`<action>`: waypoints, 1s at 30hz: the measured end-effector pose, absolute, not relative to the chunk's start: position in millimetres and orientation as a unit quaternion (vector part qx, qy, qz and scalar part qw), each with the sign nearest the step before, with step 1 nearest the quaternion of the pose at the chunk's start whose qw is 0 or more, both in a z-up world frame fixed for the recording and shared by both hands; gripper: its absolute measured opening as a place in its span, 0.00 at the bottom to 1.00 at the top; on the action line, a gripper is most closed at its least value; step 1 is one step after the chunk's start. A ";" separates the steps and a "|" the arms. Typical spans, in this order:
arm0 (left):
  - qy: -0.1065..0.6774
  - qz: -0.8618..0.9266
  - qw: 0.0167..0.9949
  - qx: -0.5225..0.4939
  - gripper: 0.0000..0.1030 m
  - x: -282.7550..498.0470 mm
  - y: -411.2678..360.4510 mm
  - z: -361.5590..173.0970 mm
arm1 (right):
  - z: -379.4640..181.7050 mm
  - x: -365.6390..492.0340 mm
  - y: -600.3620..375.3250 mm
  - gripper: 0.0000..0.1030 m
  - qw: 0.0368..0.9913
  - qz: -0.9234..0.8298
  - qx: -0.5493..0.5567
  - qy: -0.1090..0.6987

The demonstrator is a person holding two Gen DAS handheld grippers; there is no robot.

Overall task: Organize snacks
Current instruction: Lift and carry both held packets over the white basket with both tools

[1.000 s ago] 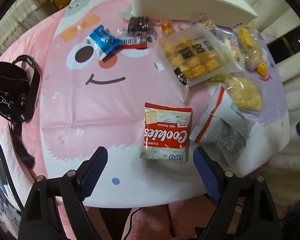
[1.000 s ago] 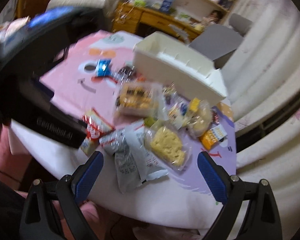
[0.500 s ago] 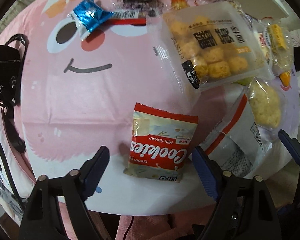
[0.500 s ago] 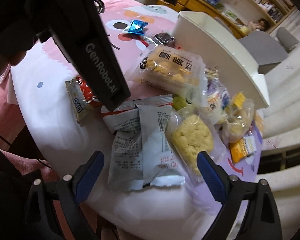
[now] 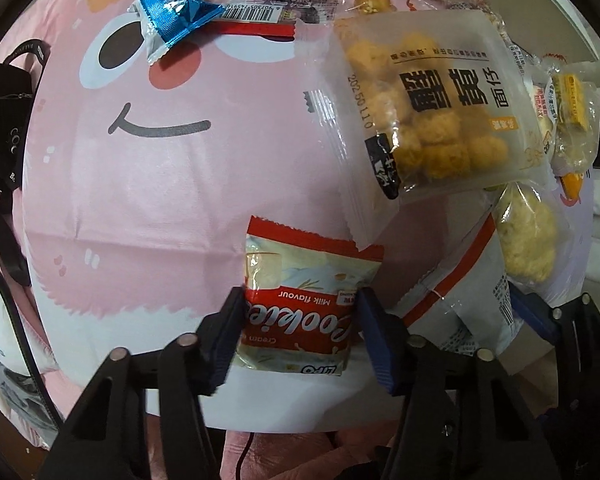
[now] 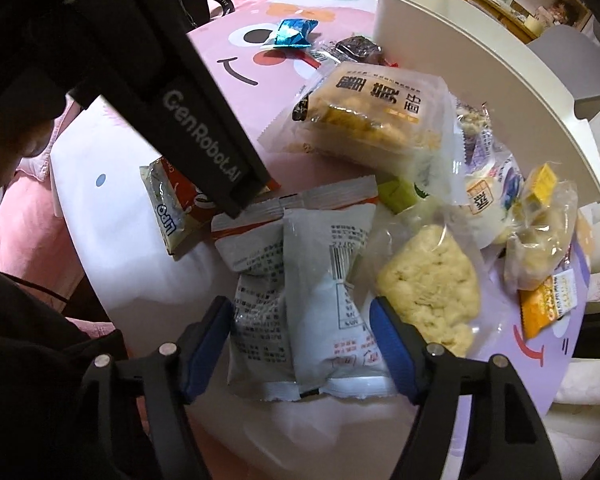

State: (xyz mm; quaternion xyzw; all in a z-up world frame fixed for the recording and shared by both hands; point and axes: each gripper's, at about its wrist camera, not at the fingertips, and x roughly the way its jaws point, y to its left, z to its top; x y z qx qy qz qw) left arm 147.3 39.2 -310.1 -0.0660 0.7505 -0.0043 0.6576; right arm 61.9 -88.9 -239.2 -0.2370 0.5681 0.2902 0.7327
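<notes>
- both of our grippers have dropped toward the table since a second ago, and the snacks now fill far more of each view.
- our left gripper points straight down over the cookie pack; its jaws are closing, and both pads sit at the pack's side edges, seemingly touching it.
- our right gripper straddles the grey pack, jaws closing, pads right at its sides; we cannot tell if they press yet.
- in the left view the cookie pack lies at 6 o'clock on the table, the grey pack just beside it at 4 o'clock.
- a clear bag of golden puffs overlaps the cookie pack's top corner, at 2 o'clock.
- a blue wrapper sits at 11 o'clock.
- in the right view the white bin stands at 1 o'clock, behind the pile.
</notes>
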 end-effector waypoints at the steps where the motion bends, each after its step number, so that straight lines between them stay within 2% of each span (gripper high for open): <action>1: 0.749 -0.005 0.659 -0.068 0.51 146.4 40.7 -310.7 | -239.7 62.0 -88.3 0.66 0.732 0.291 -0.235 0.570; 9: 0.738 -0.012 0.673 -0.050 0.45 131.6 40.8 -303.6 | -238.9 68.1 -83.3 0.56 0.739 0.282 -0.187 0.583; 18: 0.722 -0.020 0.690 -0.039 0.45 110.8 50.1 -273.8 | -218.3 62.2 -90.1 0.56 0.760 0.240 -0.129 0.590; 30: 0.674 -0.037 0.737 -0.029 0.45 129.0 58.7 -174.4 | -144.5 66.9 -93.6 0.56 0.815 0.235 -0.091 0.521</action>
